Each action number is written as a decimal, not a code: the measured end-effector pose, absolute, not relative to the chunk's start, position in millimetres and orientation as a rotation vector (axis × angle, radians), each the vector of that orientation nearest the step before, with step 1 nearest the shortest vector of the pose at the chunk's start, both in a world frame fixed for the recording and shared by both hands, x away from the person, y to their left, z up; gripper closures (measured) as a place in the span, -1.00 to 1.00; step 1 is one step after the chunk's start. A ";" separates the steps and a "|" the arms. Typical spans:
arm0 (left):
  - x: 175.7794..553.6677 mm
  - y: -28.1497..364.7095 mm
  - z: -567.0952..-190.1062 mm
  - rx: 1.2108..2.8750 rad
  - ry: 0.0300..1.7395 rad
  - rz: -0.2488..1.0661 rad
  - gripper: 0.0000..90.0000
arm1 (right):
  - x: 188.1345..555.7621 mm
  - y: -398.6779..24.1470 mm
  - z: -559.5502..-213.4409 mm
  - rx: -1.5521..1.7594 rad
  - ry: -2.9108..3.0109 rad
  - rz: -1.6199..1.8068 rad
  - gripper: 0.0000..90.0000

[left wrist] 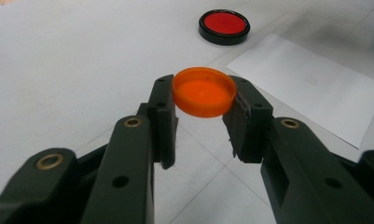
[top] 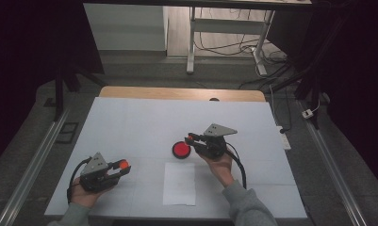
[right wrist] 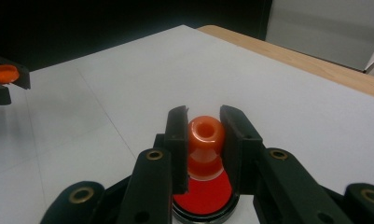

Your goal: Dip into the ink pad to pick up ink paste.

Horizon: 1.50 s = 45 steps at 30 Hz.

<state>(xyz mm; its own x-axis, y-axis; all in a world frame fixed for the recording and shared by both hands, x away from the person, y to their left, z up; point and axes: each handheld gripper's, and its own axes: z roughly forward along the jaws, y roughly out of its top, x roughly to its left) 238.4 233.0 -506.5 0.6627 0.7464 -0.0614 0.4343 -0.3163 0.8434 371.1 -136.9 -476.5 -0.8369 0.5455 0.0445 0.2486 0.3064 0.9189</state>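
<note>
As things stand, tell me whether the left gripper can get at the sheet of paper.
Probably not to grasp: the way from the left gripper to the sheet of paper looks free, but its jaws are shut on the orange cap.

Between the two grippers the table (top: 130, 122) lies open; in the way are just the red dish (top: 181, 150) under the right gripper (top: 192, 138) and a flat paper (top: 179, 183).

No readable text anywhere.
The white sheet of paper (left wrist: 310, 86), at about 2 o'clock from the orange cap (left wrist: 204, 91) in the left gripper view, bears only a faint grey smudge too small to read; the cap and the red disc (left wrist: 224, 26) show no lettering.
</note>
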 end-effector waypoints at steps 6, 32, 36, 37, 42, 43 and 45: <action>238.5 233.1 -506.7 1.959 0.923 0.428 0.44 | 369.1 -140.4 -473.7 0.721 2.295 1.550 0.61; 238.7 233.7 -506.9 1.961 0.924 0.428 0.44 | 346.9 -154.1 -466.8 0.693 2.315 1.564 0.61; 239.1 233.7 -507.2 1.962 0.925 0.428 0.44 | 343.5 -156.9 -466.4 0.693 2.317 1.568 0.61; 239.0 233.6 -507.1 1.962 0.925 0.428 0.44 | 342.9 -157.6 -466.3 0.691 2.318 1.568 0.61; 239.2 233.8 -507.1 1.962 0.925 0.428 0.44 | 340.6 -158.7 -466.9 0.683 2.327 1.564 0.61; 239.3 233.8 -507.1 1.962 0.925 0.428 0.44 | 340.4 -158.7 -466.9 0.681 2.329 1.563 0.61; 239.3 233.8 -507.1 1.962 0.926 0.429 0.44 | 339.4 -158.6 -466.6 0.678 2.332 1.563 0.61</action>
<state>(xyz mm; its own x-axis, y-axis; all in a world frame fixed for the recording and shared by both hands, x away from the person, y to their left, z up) 239.3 233.8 -507.1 0.6599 0.7489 -0.0606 0.4376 -0.3174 0.8413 339.4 -158.6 -466.6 -0.8597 0.5086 0.0473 0.2371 0.3152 0.9189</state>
